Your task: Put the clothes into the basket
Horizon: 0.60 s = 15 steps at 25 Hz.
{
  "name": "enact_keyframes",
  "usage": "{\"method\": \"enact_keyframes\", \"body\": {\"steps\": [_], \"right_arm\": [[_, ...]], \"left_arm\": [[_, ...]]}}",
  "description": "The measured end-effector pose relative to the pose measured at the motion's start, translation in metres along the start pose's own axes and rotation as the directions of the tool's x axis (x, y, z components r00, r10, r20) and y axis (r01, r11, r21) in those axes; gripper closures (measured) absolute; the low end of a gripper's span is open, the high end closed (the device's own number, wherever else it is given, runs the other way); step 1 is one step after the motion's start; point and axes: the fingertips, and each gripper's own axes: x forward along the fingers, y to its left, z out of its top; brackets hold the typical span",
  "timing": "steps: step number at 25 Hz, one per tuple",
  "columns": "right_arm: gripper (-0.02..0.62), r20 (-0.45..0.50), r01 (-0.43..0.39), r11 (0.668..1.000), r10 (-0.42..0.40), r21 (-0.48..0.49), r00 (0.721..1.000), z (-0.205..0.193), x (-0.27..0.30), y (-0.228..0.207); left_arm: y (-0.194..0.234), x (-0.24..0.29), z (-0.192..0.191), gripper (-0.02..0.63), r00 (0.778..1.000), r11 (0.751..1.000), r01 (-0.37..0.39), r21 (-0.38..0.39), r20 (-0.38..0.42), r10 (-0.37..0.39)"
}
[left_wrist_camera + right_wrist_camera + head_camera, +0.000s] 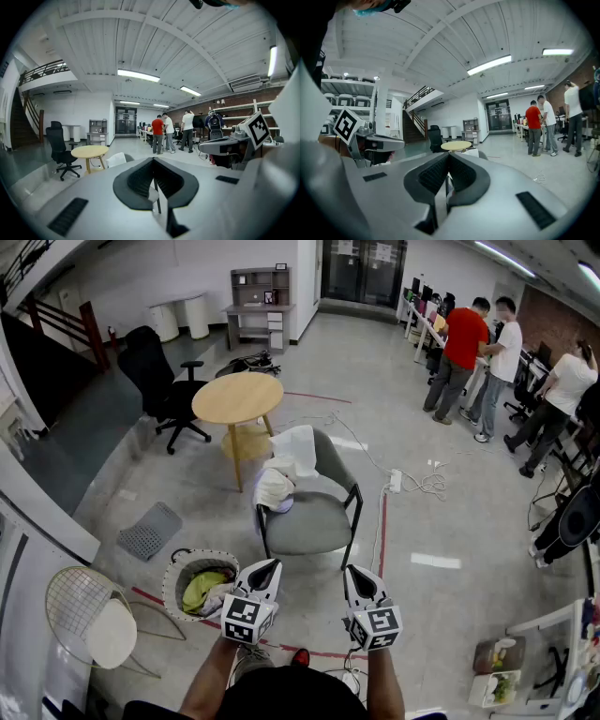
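Both the left gripper (266,565) and the right gripper (354,570) have their fingers pressed together on nothing and aim at the grey chair (314,521), likely ready to fetch. The white clothes (286,470) drape over its left side, long axis running far to near. The basket (172,576), on the floor near left, already holds a yellow-green garment (202,589).

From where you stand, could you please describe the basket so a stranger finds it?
Start at the grey chair heaped with white clothes. The basket sits on the floor left of it, nearer the camera. It alone is round and open-topped, holding yellow-green cloth.
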Motion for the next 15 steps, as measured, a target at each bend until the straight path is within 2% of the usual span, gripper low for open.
{"method": "enact_keyframes", "body": {"steps": [15], "right_arm": [[0.568, 0.023, 0.007, 1.0, -0.008, 0.009, 1.0, 0.011, 0.003, 0.002]], "left_arm": [[-0.003, 0.001, 0.001, 0.6, 1.0, 1.0, 0.01, -0.004, -0.016, -0.01]]}}
